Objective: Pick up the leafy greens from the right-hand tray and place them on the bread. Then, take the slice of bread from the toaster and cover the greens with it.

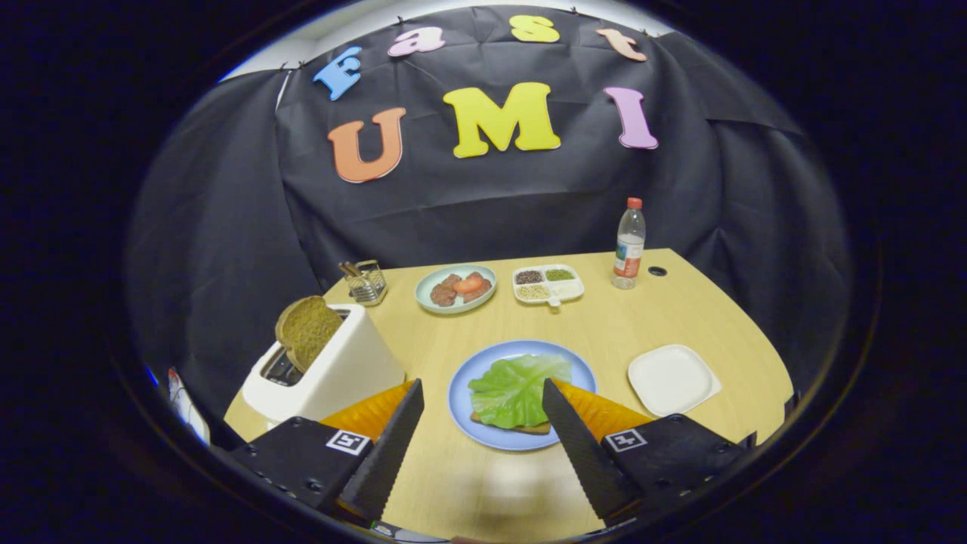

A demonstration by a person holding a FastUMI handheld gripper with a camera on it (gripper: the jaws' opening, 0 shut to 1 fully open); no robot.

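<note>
A green lettuce leaf (pixel 515 389) lies on a brown slice of bread (pixel 529 428) on the blue plate (pixel 462 389), just ahead of my fingers and between them. My gripper (pixel 481 393) is open with nothing between its fingers. Left of the plate stands a white toaster (pixel 332 370) with a brown bread slice (pixel 306 329) sticking up out of its slot, tilted. The white square tray (pixel 672 379) to the right of the plate is bare.
At the back of the wooden table (pixel 604 325) stand a pale green plate of meat and tomato (pixel 456 288), a divided white dish of seasonings (pixel 547 284), a plastic bottle with a red cap (pixel 628 245) and a small wire holder (pixel 366 282).
</note>
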